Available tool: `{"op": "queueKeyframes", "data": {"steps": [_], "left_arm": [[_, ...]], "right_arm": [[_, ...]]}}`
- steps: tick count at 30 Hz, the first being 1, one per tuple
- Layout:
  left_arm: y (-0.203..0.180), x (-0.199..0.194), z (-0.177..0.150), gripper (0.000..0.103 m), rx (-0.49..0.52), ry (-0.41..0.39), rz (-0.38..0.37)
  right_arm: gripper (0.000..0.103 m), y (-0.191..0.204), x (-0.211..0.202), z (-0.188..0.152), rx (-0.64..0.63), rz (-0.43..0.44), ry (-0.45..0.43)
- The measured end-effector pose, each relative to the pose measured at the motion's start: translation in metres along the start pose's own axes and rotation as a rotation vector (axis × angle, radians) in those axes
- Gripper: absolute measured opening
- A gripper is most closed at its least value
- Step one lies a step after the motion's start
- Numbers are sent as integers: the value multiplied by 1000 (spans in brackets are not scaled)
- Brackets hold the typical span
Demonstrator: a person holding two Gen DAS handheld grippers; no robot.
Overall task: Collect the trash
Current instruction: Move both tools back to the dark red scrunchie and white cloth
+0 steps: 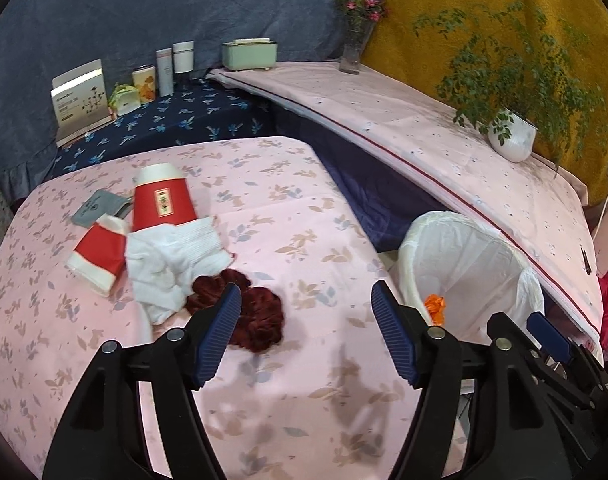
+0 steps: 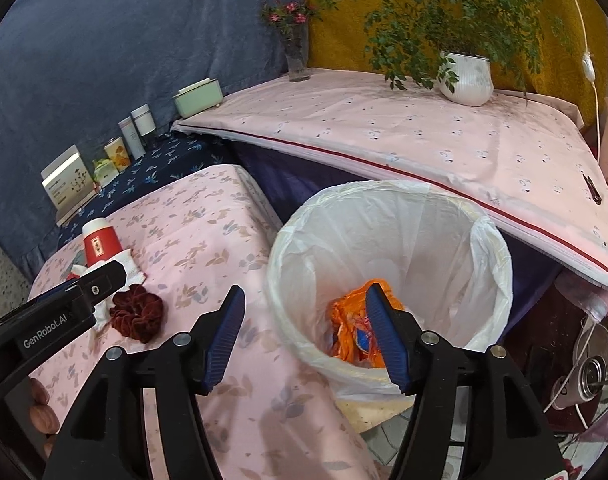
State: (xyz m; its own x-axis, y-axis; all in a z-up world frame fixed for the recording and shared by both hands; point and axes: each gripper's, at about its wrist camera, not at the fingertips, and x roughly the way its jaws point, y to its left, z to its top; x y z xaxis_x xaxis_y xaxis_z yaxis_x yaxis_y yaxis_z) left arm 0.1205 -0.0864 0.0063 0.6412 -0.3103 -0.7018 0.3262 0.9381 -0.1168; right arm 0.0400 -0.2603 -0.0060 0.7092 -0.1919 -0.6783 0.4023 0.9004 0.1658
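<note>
A: Hovering apart, your left tongs [image 1: 306, 308] and right tongs [image 2: 305, 312] both gape wide, gripping nothing.

B: And the trash?

A: Your orange wrapper [image 2: 350, 328] lies inside the lined bin [image 2: 388, 280]; red cups [image 1: 163, 198], tissue [image 1: 171, 256] and scrunchie [image 1: 247, 312] sit on the worktop [image 1: 304, 208].

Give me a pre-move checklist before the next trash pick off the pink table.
1. Left gripper empty, jaws apart: ok.
2. Right gripper empty, jaws apart, over the bin: ok.
3. Bin liner open, room above the orange wrapper: ok.
4. Next trash reachable: red paper cup and flattened red cup lie on the table, nothing on top: ok.
5. White cloth and dark red scrunchie lie against the cups; trash or not: cannot tell.
6. Grippers clear of each other: close side by side, cannot tell.
</note>
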Motion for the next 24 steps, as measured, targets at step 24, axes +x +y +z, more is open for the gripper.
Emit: {"op": "queueKeyframes", "data": {"steps": [24], "left_arm": [[117,-4,-21,74,-160,22,129]], "right_arm": [[64,103,16,-28,-131,72,67]]}}
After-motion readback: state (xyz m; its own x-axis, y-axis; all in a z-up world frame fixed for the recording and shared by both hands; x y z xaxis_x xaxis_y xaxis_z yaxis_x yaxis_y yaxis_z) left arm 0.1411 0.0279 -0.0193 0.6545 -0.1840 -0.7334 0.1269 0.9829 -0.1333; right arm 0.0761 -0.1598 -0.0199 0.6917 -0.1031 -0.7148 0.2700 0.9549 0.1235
